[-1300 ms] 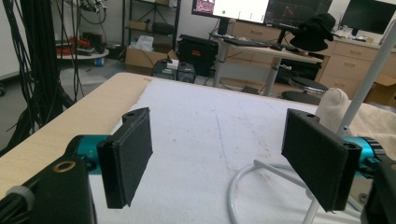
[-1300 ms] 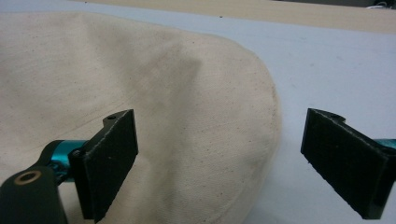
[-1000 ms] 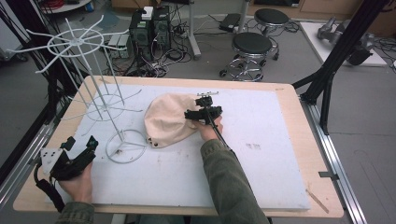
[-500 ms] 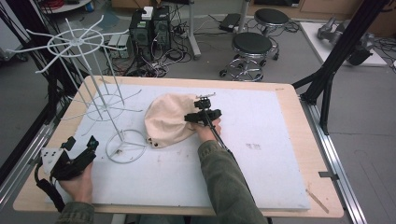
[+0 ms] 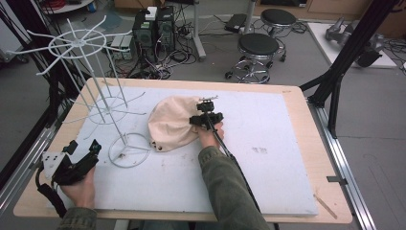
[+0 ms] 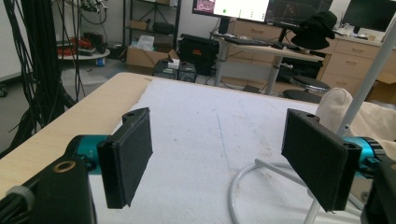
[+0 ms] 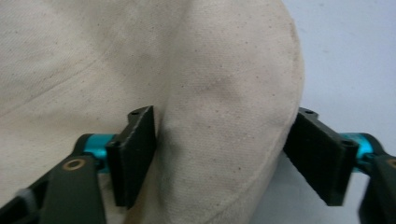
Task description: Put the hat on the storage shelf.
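On the table (image 5: 287, 143), the white wire rack (image 5: 95, 96) stands far left; the cream hat (image 5: 170, 122) lies just right of its base. We judge the grasp under way: right hand-held gripper (image 7: 219, 154) spread astride the brim, needs closing. Left hand-held gripper (image 6: 219, 158) spread, idle, near left.

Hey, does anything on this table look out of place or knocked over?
Nothing is knocked over. The white wire rack stands upright, and the cream cloth hat lies rumpled beside its ring base, its edge between the open jaws of the right hand-held gripper.
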Demonstrator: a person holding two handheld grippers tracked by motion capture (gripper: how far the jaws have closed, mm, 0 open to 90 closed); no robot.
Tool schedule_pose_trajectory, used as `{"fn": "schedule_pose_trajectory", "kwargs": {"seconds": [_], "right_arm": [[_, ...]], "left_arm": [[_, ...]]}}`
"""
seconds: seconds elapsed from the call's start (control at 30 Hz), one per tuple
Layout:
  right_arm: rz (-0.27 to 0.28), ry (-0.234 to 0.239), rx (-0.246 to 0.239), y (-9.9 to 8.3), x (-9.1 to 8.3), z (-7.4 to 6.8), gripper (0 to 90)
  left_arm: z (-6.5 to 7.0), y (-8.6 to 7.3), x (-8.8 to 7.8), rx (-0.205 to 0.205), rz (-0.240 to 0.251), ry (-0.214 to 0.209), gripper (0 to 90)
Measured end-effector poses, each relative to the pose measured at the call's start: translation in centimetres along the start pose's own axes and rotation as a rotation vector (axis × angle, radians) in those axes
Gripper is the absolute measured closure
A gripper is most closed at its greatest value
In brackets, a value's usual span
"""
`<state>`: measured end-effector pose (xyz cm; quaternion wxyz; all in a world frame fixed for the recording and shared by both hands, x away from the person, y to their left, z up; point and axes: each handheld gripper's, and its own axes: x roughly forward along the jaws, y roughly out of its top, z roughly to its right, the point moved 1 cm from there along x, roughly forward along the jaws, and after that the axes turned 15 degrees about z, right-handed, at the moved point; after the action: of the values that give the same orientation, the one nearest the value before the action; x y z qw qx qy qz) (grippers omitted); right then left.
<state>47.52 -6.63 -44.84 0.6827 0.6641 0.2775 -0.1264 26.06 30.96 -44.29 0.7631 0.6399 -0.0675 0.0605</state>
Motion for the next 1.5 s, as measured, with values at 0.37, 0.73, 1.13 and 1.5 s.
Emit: {"fn": "schedule_pose_trajectory", "kwargs": {"seconds": [0.37,0.73,1.13,1.5], "right_arm": [[0.030,-0.113,-0.016,0.5,-1.3,-0.3,61.4],[0.082,-0.074,0.029,0.7,-2.3,1.5,79.8],[0.139,-0.073,0.033,1.8,-4.0,2.7,79.7],[0.279,-0.018,-0.014,3.3,-7.1,3.7,79.8]], "left_arm": [[-0.1,0.0,0.0,-0.005,0.000,-0.004,24.6],[-0.2,0.1,-0.1,-0.004,0.001,-0.002,24.6],[-0.1,0.0,0.0,-0.006,-0.003,-0.003,24.6],[0.1,0.0,0.0,-0.002,-0.003,-0.006,24.6]]}}
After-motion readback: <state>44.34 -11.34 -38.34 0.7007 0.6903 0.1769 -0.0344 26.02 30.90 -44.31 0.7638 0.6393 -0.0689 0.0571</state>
